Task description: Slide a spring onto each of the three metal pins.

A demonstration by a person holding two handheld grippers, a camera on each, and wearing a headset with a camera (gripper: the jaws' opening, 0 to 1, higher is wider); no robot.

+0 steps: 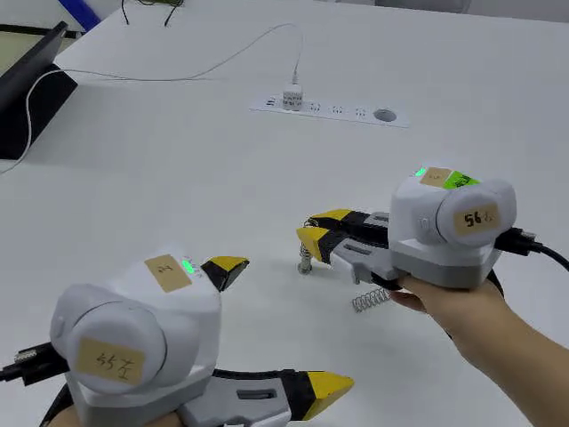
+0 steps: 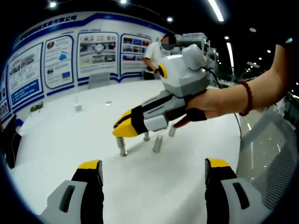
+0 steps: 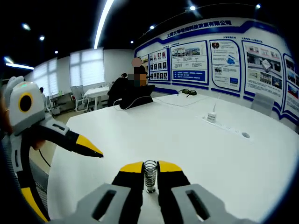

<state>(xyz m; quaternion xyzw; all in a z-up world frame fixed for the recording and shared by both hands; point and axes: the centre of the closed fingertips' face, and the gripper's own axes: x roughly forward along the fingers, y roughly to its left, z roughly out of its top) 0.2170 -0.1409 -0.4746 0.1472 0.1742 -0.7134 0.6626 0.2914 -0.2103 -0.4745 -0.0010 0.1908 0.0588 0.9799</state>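
right gripper (image 3: 150, 167): squeezed on spring (image 3: 150, 176), upright on pin (image 1: 305, 269) | left gripper (image 2: 153, 165): wide apart, holding nothing | loose spring (image 1: 371, 299): flat on table (image 1: 178, 178) by right hand

we have wide bare table (image 1: 178, 178) ahead and to the left; the power strip (image 1: 329, 111) and dark screen (image 1: 27, 89) sit well away at the far edges. nearer, the right gripper (image 1: 313, 229), jaws closed on a spring (image 3: 150, 175), covers one pin (image 1: 305, 264), and a loose spring (image 1: 372, 300) lies beside that hand. the left gripper (image 1: 280, 325), jaws spread wide, faces open table.
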